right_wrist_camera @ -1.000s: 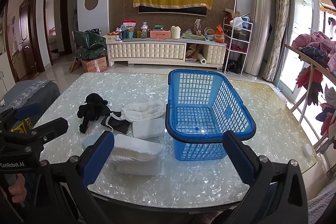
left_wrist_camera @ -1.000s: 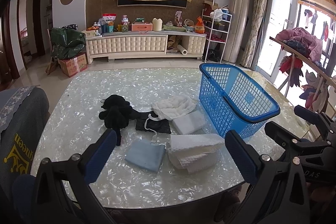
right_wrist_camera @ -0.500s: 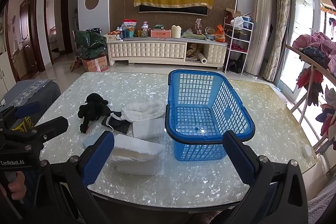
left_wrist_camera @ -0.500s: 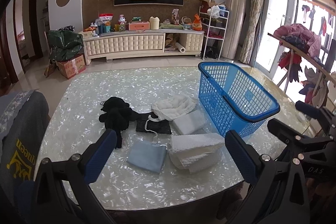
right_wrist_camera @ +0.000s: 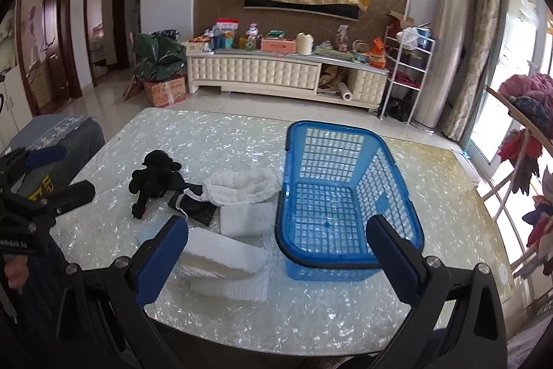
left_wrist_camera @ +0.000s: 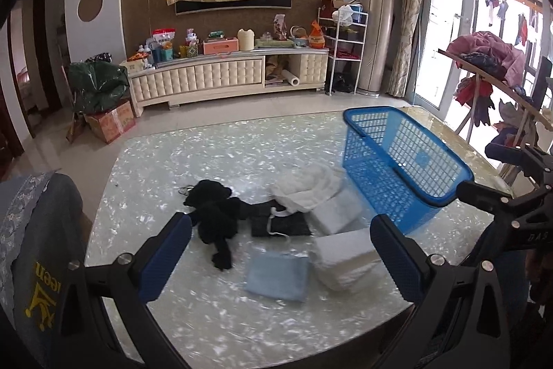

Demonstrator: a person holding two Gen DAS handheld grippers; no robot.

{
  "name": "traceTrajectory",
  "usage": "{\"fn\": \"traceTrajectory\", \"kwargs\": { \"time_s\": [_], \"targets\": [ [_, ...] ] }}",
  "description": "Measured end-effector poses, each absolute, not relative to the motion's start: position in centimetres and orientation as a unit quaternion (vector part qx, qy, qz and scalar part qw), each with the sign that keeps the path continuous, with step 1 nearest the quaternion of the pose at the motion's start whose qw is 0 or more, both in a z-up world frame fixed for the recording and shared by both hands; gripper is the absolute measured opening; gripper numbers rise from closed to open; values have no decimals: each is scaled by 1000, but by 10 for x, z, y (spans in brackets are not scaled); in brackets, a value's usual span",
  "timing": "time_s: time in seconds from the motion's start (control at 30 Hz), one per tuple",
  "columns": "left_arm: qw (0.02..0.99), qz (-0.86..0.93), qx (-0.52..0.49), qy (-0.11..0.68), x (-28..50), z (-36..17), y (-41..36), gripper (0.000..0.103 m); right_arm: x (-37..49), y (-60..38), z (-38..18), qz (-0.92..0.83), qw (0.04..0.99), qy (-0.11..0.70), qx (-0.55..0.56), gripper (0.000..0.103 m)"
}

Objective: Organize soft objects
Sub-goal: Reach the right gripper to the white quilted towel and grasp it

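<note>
Left gripper [left_wrist_camera: 280,251] and right gripper [right_wrist_camera: 278,249]: jaws spread wide, holding nothing. Folded white towel [right_wrist_camera: 224,260] lies near, left of the blue basket [right_wrist_camera: 345,196].

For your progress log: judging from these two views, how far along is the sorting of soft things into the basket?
Nothing is done: the blue plastic mesh basket is empty. Nothing is in hand: left gripper and right gripper are open. Left on the pearly table: black plush toy, dark pouch, pale blue cloth, three white folded towels.

Glossy pearly table [right_wrist_camera: 345,317], perforated plastic basket [right_wrist_camera: 349,260].
</note>
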State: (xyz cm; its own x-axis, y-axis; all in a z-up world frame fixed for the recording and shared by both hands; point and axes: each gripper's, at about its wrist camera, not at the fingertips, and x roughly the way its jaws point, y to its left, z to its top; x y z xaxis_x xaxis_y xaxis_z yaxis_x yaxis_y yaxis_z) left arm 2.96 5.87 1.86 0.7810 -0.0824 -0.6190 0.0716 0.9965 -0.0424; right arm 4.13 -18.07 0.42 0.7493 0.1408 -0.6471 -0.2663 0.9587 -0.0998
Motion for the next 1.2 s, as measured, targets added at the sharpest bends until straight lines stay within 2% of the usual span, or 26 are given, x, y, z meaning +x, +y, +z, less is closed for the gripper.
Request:
{"fn": "traceTrajectory", "kwargs": {
  "time_s": [0.23,0.6,1.1,1.2],
  "targets": [
    [929,-39,22,367,58,4,91,103,62,-144,-9,159,903,372,-144,103],
    [897,-55,42,436,97,-35,125,103,90,-86,-65,220,830,457,-231,103],
    [865,-92,32,493,114,-89,135,103,109,-69,-142,213,771,542,-258,103],
    [856,-106,49,503,114,-97,124,103,113,-72,-157,209,762,558,-254,94]
  ]
}}
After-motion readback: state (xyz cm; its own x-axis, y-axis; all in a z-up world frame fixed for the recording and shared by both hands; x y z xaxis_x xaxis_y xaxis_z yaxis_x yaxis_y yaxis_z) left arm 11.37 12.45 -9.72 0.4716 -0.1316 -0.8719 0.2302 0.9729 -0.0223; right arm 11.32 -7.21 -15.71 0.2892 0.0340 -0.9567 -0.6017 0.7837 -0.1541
